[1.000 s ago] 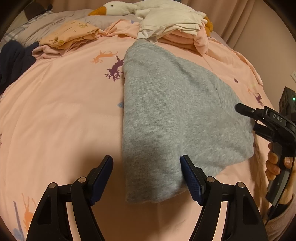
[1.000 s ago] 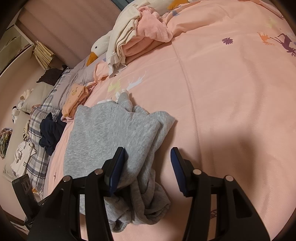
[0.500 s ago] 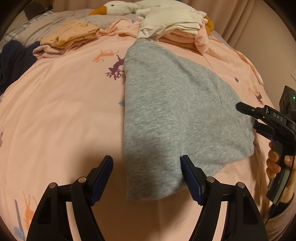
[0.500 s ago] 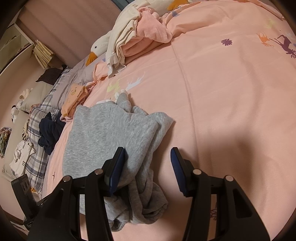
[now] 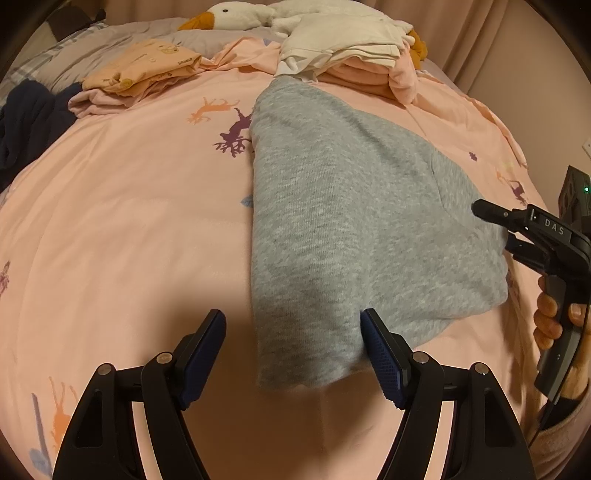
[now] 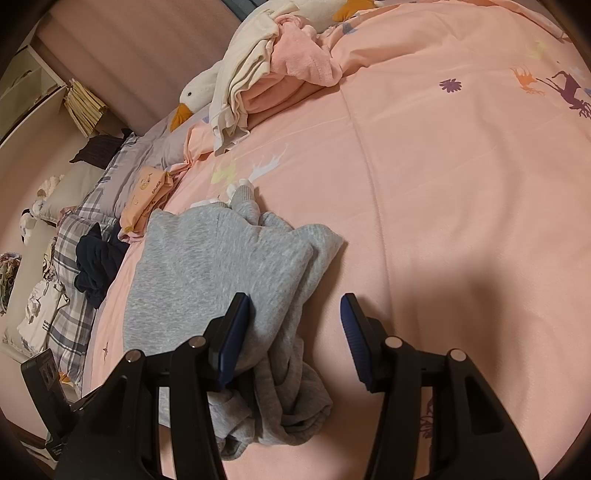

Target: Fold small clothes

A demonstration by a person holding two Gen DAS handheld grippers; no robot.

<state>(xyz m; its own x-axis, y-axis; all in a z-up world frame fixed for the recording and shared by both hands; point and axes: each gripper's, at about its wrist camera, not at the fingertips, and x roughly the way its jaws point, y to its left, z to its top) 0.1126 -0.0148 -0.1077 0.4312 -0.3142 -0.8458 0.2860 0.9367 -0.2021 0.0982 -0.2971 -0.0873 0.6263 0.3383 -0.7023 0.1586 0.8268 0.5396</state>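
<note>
A grey sweatshirt [image 5: 351, 221] lies folded over on the pink bedspread [image 5: 129, 240]. In the right wrist view the sweatshirt [image 6: 221, 269] has a bunched sleeve end near the camera. My left gripper [image 5: 291, 350] is open and empty, with the sweatshirt's near corner between its fingers. My right gripper [image 6: 293, 328] is open and empty over the sweatshirt's right edge. The right gripper also shows in the left wrist view [image 5: 495, 225] at the garment's right side.
A folded orange garment [image 5: 144, 74] and a dark navy garment [image 5: 26, 122] lie at the far left. A pile of white and pink clothes [image 5: 351, 51] and a goose plush [image 5: 232, 14] sit at the back. Plaid pillows [image 6: 74, 258] lie beside the bed.
The sweatshirt's near corner has slid slightly away from the left gripper. Both grippers stay open and nearly still.
</note>
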